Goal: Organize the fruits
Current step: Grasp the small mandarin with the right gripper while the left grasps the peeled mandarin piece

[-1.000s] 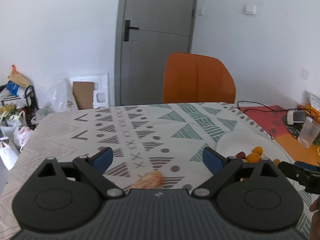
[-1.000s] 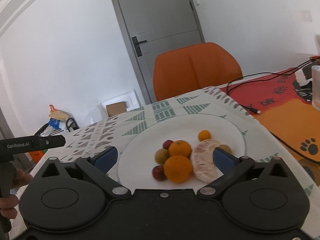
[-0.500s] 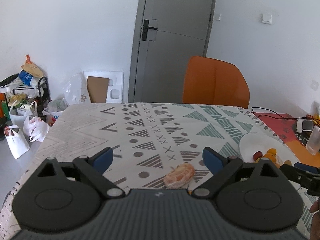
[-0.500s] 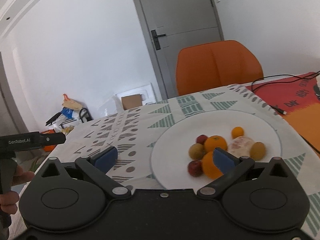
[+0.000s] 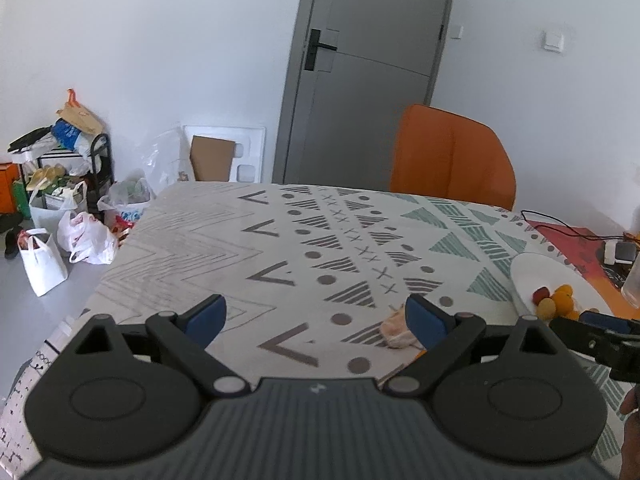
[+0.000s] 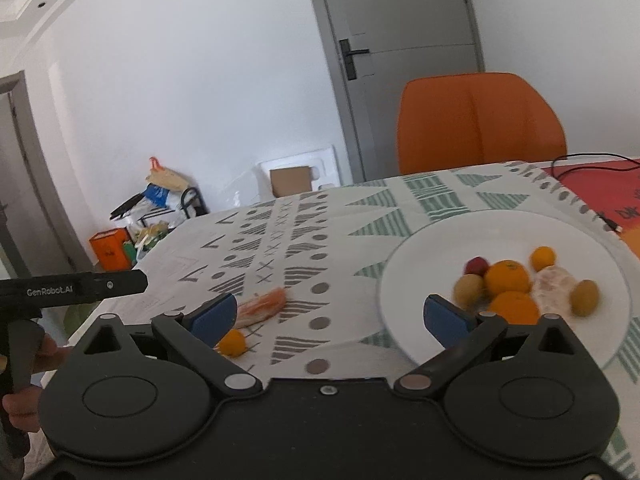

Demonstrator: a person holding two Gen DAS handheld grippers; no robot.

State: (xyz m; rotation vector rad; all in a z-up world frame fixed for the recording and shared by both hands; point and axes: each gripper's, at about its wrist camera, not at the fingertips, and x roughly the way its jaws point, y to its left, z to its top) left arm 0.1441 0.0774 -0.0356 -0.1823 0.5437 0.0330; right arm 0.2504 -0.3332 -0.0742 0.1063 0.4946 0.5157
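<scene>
A white plate (image 6: 432,248) holds several fruits: oranges (image 6: 507,277), a peeled citrus (image 6: 554,287), a red fruit (image 6: 476,266) and brownish ones. The plate also shows in the left wrist view (image 5: 532,268) at far right. A peeled citrus piece (image 6: 262,305) and a small orange (image 6: 233,342) lie on the patterned tablecloth left of the plate. My right gripper (image 6: 327,318) is open and empty, above the cloth between them and the plate. My left gripper (image 5: 316,320) is open and empty; the peeled piece (image 5: 394,330) lies by its right finger.
An orange chair (image 5: 452,160) stands at the table's far side. A red mat with cables (image 6: 600,188) lies at the right. Bags and a rack (image 5: 60,200) stand on the floor at the left. A plastic cup (image 5: 634,284) stands at the right edge.
Both grippers have swung left and pulled back. The plate has slid to the right in both views, and the loose peeled piece and small orange have come into the right wrist view.
</scene>
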